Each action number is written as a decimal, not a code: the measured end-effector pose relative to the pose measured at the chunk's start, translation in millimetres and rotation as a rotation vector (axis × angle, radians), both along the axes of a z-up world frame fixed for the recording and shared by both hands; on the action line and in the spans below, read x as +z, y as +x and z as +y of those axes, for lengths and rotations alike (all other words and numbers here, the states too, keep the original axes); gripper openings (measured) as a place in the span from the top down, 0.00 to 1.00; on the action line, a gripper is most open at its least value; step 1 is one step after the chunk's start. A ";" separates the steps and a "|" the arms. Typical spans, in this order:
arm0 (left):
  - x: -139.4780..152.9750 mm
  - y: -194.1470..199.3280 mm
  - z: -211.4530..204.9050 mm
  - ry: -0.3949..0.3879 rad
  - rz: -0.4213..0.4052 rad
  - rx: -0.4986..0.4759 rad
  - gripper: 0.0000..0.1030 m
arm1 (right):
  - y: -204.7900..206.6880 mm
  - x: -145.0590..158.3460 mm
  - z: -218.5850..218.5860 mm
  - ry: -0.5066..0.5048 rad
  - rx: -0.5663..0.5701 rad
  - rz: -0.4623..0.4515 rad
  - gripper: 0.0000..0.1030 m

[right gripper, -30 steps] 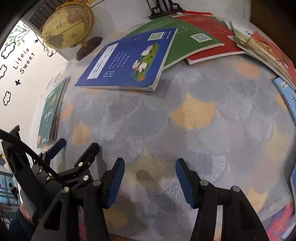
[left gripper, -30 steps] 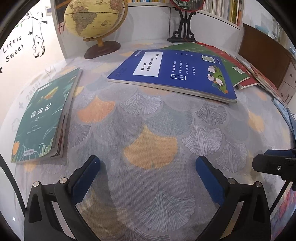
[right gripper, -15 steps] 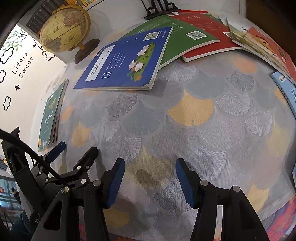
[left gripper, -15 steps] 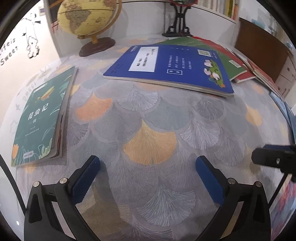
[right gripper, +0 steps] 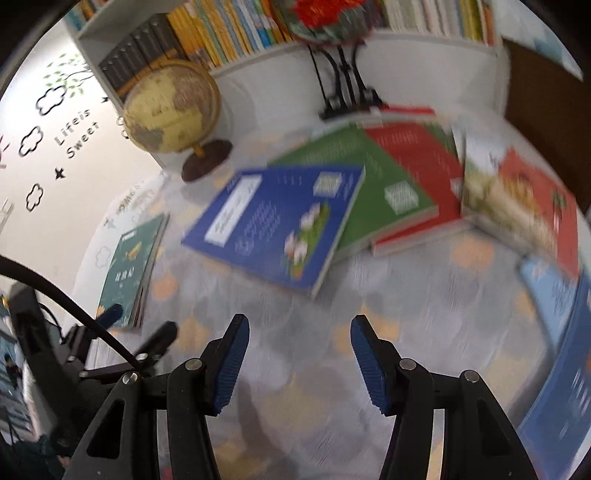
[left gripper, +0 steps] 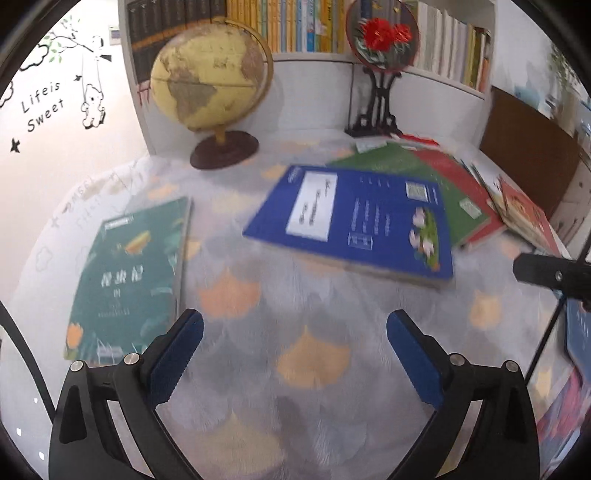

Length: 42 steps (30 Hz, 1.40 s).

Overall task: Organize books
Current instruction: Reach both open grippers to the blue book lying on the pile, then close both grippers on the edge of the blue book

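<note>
My left claw (left gripper: 294, 328) hangs over the table (left gripper: 314, 369) with its jaws spread wide and nothing between them, only the fan-patterned cloth beneath. My right claw (right gripper: 299, 332) is beside it, jaws parted about halfway and likewise empty.

Ahead of my left claw and off to its left lies the dark green book (left gripper: 129, 273), flat on the cloth, near the table's edge. Straight ahead and a little right sits the blue book (left gripper: 354, 221), its far side resting on a green book (left gripper: 443, 192), which in turn overlaps a red book (left gripper: 476, 192); the three fan out towards the right. From my right claw the blue book (right gripper: 280, 221) lies directly ahead, well apart from the pads. Further right of that claw more books are spread along the table's edge, a red-covered picture book (right gripper: 532, 199) among them, blurred.

Beyond the books a globe (left gripper: 210, 81) stands at the back left, and a dark stand holding a round red-flower panel (left gripper: 380, 40) stands at the back, before a shelf of upright books (left gripper: 295, 22).
</note>
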State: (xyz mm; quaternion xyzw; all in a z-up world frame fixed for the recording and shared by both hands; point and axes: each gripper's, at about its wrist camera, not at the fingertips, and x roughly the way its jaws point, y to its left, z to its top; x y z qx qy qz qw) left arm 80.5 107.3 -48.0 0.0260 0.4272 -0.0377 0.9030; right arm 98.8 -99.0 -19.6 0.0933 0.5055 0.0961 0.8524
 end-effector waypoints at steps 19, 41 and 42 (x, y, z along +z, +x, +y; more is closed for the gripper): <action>-35.0 78.0 -36.8 -0.161 0.171 0.263 0.24 | 194.9 -43.0 -3.0 -0.115 0.408 0.090 0.63; -57.0 61.5 -51.0 -0.173 0.239 0.164 0.32 | 166.2 -62.9 -10.5 0.020 0.525 0.205 0.70; -57.3 55.9 -51.4 -0.171 0.240 0.152 0.32 | 154.8 -63.0 -14.8 0.033 0.512 0.212 0.70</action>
